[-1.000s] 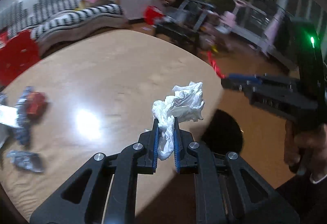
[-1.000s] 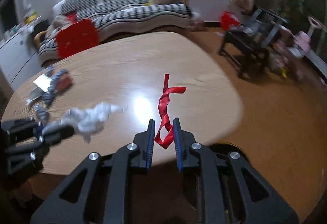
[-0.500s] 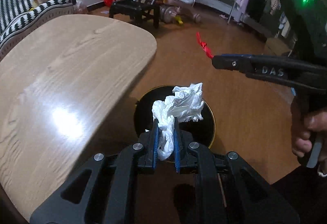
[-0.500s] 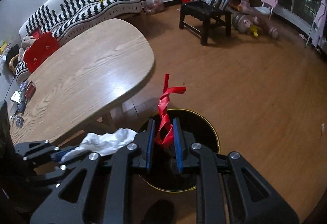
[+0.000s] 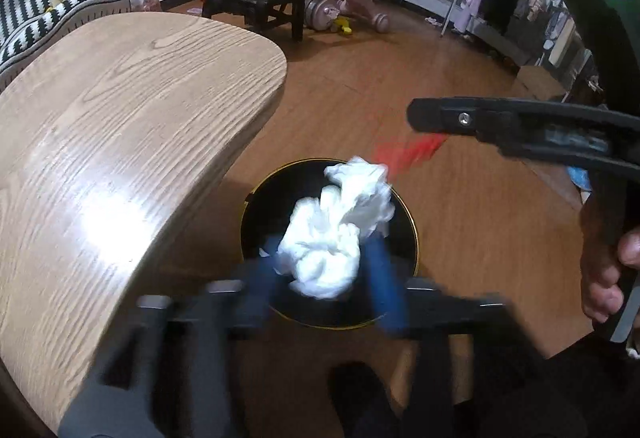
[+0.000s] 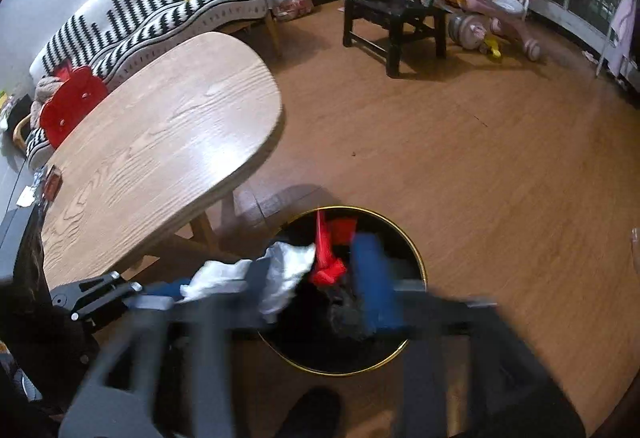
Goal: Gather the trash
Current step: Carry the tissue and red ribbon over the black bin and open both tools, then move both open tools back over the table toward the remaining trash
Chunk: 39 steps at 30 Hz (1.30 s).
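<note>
Release over the bin. I hold both grippers above the black, gold-rimmed bin (image 5: 408, 222), which stands on the floor just beside the rounded end of the wooden surface (image 5: 120, 126). The left gripper (image 5: 320, 278) has its jaws opening: the blue pads are spread and blurred, and the crumpled white tissue (image 5: 336, 234) sits between them, apparently no longer pinched, directly over the bin's mouth. The right gripper (image 6: 316, 278) likewise has its jaws opening; the red ribbon (image 6: 326, 258) hangs between the spread pads, above the dark interior.

To do this step well, I judge that both hands should stay centred over the opening until each piece has dropped clear of the pads, since light paper and ribbon may cling to a pad or drift past the rim. A slightly wider spread, with no sideways pull, should let them fall straight.

Orientation: in the right wrist view the ribbon's long axis runs roughly up and down the frame, its loose end pointing away from the gripper. The tissue is a wad with no clear long axis.
</note>
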Each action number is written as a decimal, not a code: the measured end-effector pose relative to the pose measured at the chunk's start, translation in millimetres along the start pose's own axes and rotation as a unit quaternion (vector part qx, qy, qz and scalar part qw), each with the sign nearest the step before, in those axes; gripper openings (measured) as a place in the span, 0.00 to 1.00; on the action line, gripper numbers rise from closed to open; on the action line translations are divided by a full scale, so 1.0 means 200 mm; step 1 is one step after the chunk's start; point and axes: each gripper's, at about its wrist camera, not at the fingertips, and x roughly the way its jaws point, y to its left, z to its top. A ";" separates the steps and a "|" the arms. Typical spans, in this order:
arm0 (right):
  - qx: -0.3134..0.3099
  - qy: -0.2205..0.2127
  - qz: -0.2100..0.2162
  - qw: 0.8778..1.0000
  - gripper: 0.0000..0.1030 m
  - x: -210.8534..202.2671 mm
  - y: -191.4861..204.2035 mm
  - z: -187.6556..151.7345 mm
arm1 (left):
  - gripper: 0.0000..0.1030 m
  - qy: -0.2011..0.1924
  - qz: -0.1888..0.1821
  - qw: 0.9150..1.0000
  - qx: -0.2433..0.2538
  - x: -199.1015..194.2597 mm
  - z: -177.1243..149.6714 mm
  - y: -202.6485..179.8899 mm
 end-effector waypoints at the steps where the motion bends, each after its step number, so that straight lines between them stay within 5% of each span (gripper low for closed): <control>1: -0.001 -0.004 -0.001 1.000 0.84 -0.01 -0.01 0.00 | 0.69 -0.009 0.000 1.000 -0.004 -0.01 0.00 0.00; 8: 0.004 -0.015 0.004 1.000 0.84 -0.05 -0.01 0.03 | 0.72 -0.007 -0.012 1.000 0.006 -0.02 0.01 -0.02; 12: -0.015 -0.025 0.004 1.000 0.84 -0.08 0.09 0.06 | 0.89 -0.024 -0.007 1.000 0.017 -0.14 0.00 0.01; 17: -0.053 -0.051 0.007 0.997 0.91 -0.13 0.33 0.12 | 0.92 -0.047 0.028 0.998 0.001 -0.35 -0.05 0.16; 24: -0.111 -0.052 0.065 0.990 0.91 -0.13 0.83 0.16 | 0.93 -0.077 0.097 0.991 -0.046 -0.74 -0.22 0.53; 30: -0.182 -0.046 0.138 0.973 0.91 -0.13 1.43 0.14 | 0.93 -0.097 0.168 0.976 -0.103 -1.14 -0.47 0.89; 39: -0.282 -0.015 0.209 0.936 0.91 -0.10 2.16 -0.05 | 0.93 -0.119 0.258 0.936 -0.207 -1.62 -0.89 1.41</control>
